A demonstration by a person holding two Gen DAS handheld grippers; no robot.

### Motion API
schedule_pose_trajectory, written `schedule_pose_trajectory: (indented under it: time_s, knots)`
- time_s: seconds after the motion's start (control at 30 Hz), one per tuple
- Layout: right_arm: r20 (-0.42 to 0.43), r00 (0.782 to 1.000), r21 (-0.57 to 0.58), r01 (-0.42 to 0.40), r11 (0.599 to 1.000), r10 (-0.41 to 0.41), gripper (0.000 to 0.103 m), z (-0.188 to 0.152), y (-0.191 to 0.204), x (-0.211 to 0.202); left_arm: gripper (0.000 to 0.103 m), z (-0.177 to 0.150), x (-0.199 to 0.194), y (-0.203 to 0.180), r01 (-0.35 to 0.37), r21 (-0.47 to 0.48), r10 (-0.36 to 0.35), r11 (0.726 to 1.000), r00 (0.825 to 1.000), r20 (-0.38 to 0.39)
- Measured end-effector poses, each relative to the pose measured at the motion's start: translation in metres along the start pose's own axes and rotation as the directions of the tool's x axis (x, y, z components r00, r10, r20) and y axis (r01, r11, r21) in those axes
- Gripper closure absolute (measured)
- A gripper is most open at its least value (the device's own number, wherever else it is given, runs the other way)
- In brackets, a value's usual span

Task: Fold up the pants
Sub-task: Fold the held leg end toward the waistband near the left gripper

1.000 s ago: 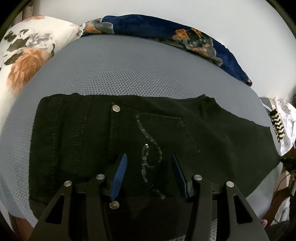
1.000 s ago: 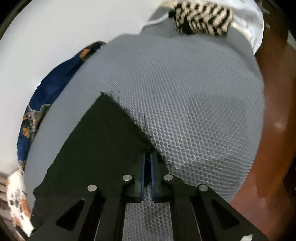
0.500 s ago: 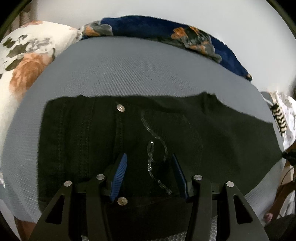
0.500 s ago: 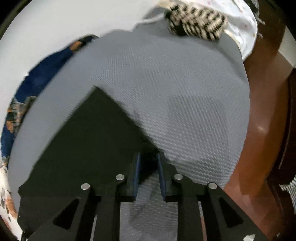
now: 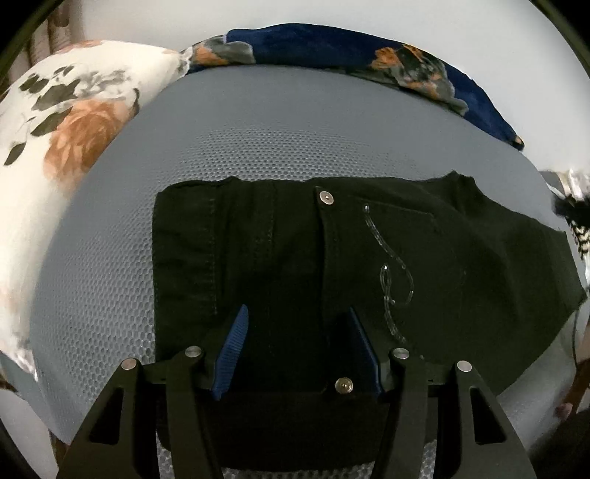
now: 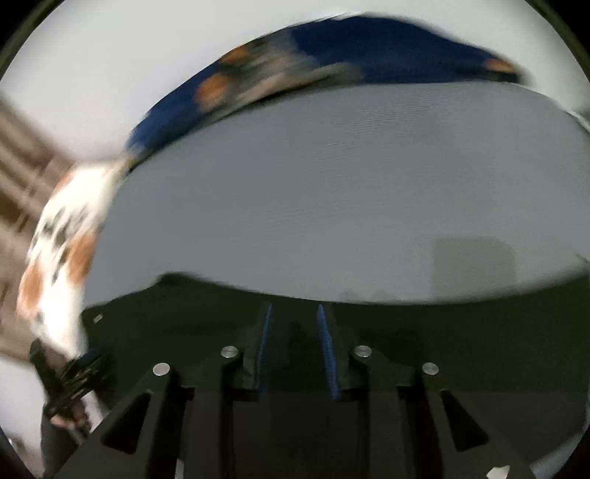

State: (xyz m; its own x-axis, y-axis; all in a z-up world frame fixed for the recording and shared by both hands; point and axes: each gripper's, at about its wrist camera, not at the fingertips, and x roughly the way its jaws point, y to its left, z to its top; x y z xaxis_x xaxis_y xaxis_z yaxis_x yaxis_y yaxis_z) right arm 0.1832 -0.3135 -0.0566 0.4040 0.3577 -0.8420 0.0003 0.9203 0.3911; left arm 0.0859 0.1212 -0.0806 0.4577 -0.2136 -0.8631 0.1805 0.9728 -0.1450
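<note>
Pants (image 5: 368, 265) lie folded on grey mesh (image 5: 258, 147) — both tools' jaws opening.

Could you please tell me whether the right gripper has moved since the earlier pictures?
Yes. The right gripper, opening, has swung off the pants' corner to their far edge; the white flowered pillow now shows at left, while the striped cloth has left view.

You see a grey honeycomb-mesh bed surface (image 5: 258, 147) filling mid-frame; a white floral pillow (image 5: 66, 121) upper left; a navy floral blanket (image 5: 350, 48) along the top; a pale wall (image 5: 332, 14) behind.
</note>
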Motion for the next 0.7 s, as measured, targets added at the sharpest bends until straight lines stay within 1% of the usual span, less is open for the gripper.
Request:
schedule_pose_trajectory:
  time_s: [0.07,0.17,0.23,0.27,0.3,0.37,0.47,0.5,0.53,0.57,0.6,0.67,0.7]
  knots:
    - [-0.054,0.997,-0.069,-0.057,0.996,0.054,0.077,0.013,0.034,0.023,0.047,0.000,0.000,0.001,0.010,0.002,-0.010,1.000,1.000,0.001]
    - [-0.116,0.989,-0.163,-0.108,0.981,0.089,0.076,0.028,0.081,0.054,0.047,-0.001,-0.001,0.006,0.032,-0.007,-0.032,0.999,0.999,0.002]
    - [-0.163,0.981,-0.205,-0.142,0.968,0.109,0.069,0.036,0.105,0.073,0.047,0.000,-0.002,0.010,0.049,-0.018,-0.049,0.999,0.999,0.003]
    - [-0.185,0.976,-0.223,-0.157,0.962,0.116,0.067,0.040,0.112,0.082,0.047,0.001,-0.002,0.012,0.061,-0.028,-0.061,0.998,0.998,0.003]
    - [-0.215,0.968,-0.238,-0.178,0.955,0.127,0.061,0.042,0.118,0.090,0.047,0.001,-0.003,0.013,0.067,-0.033,-0.067,0.997,0.998,0.002]
    - [-0.260,0.956,-0.254,-0.202,0.946,0.135,0.060,0.046,0.125,0.104,0.047,0.001,-0.003,0.014,0.074,-0.040,-0.073,0.996,0.997,0.004]
    - [-0.305,0.947,-0.284,-0.189,0.940,0.098,0.060,0.046,0.134,0.124,0.047,0.001,-0.003,0.014,0.075,-0.042,-0.075,0.996,0.997,0.006]
    - [-0.329,0.938,-0.279,-0.209,0.937,0.111,0.060,0.044,0.133,0.129,0.047,0.001,-0.002,0.013,0.074,-0.041,-0.074,0.996,0.997,0.006]
    - [-0.350,0.928,-0.269,-0.229,0.935,0.127,0.064,0.043,0.133,0.131,0.046,0.000,-0.002,0.013,0.073,-0.038,-0.073,0.997,0.997,0.007]
    - [-0.365,0.919,-0.266,-0.259,0.929,0.152,0.072,0.042,0.134,0.132,0.046,0.000,-0.002,0.014,0.075,-0.039,-0.075,0.996,0.997,0.007]
    - [-0.352,0.923,-0.281,-0.264,0.923,0.157,0.091,0.042,0.137,0.130,0.046,0.000,-0.002,0.014,0.075,-0.039,-0.075,0.996,0.997,0.008]
    - [-0.290,0.948,-0.324,-0.224,0.919,0.129,0.094,0.044,0.141,0.124,0.046,-0.001,-0.002,0.014,0.077,-0.038,-0.077,0.996,0.997,0.010]
    - [-0.263,0.957,-0.327,-0.206,0.922,0.121,0.095,0.045,0.142,0.124,0.046,-0.001,-0.002,0.014,0.077,-0.038,-0.077,0.996,0.997,0.010]
